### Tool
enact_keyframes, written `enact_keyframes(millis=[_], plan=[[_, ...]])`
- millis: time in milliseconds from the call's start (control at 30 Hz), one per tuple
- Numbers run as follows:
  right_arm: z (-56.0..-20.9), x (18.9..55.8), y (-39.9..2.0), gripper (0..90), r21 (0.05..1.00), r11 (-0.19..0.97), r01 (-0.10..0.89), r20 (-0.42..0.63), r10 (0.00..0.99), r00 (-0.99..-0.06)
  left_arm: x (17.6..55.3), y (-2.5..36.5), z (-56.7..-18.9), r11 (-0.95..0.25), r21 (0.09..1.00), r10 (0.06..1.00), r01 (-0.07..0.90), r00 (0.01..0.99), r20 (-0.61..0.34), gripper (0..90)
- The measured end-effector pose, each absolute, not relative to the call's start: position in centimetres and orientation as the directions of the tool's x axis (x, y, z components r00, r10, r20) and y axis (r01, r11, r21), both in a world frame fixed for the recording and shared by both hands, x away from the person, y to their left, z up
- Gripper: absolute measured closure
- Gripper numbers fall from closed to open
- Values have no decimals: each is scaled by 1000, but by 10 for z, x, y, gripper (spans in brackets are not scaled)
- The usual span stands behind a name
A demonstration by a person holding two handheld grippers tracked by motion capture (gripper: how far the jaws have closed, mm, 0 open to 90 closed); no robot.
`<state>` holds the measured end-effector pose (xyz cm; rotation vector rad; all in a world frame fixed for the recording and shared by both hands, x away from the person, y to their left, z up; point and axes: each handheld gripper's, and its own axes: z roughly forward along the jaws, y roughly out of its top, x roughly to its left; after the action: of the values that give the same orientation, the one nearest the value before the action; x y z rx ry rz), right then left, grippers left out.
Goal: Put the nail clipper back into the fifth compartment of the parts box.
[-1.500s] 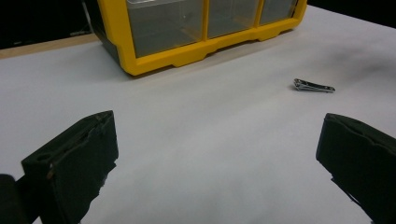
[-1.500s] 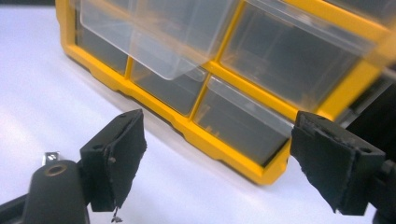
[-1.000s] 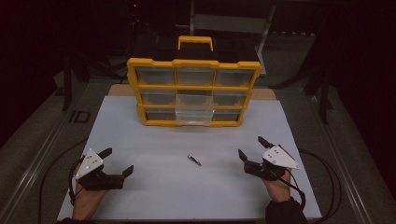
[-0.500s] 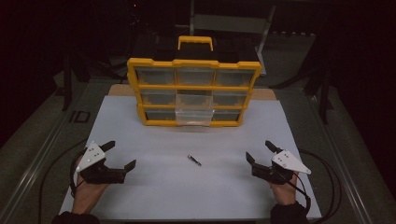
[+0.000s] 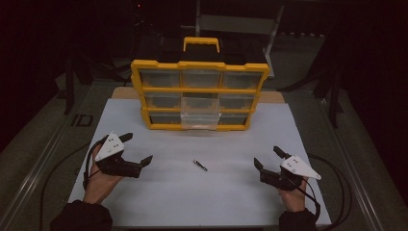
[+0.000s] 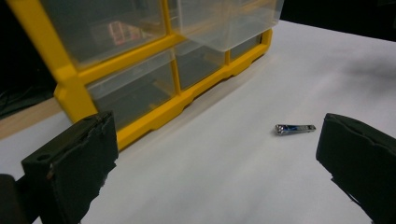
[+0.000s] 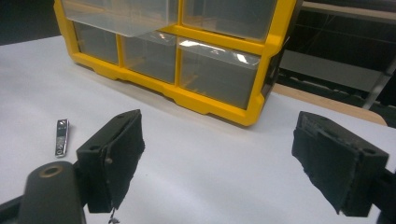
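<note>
Both grippers hovered low over the white table, jaws spread wide and holding nothing. Left gripper sat near the table's left edge, toward the front; right gripper sat near the right edge, a little closer to the front. Between them, well apart from either and roughly midway across the table, lay a small nail clipper, flat on the bare surface. In the left gripper view the clipper showed as a slim, shiny metal bar just inside the right-hand jaw; in the right gripper view it lay off beyond the left-hand jaw.

Judged from its look, the clipper would be light, rigid and slick, and so low-lying that the pads would have to come right down to the surface. Closing across its narrow width near the middle seemed the safest hold; a pinch near either end might make it pivot or skid away.

Open room lay all around it. Behind it, near the back edge, stood a yellow drawer organizer with clear drawers; its lower middle drawer stood pulled out toward the clipper, apparently empty. Front and side edges of the table were far enough from the clipper to pose little risk.
</note>
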<state>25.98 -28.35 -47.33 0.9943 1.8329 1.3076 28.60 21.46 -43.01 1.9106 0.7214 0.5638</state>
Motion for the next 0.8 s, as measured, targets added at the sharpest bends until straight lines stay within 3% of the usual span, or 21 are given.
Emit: enact_keyframes(millis=[800], plan=[[-473, 260, -284, 168, 951, 224, 213, -94, 866, -491, 314, 161, -419, -452, 871, 562, 192, 820, 111, 0]])
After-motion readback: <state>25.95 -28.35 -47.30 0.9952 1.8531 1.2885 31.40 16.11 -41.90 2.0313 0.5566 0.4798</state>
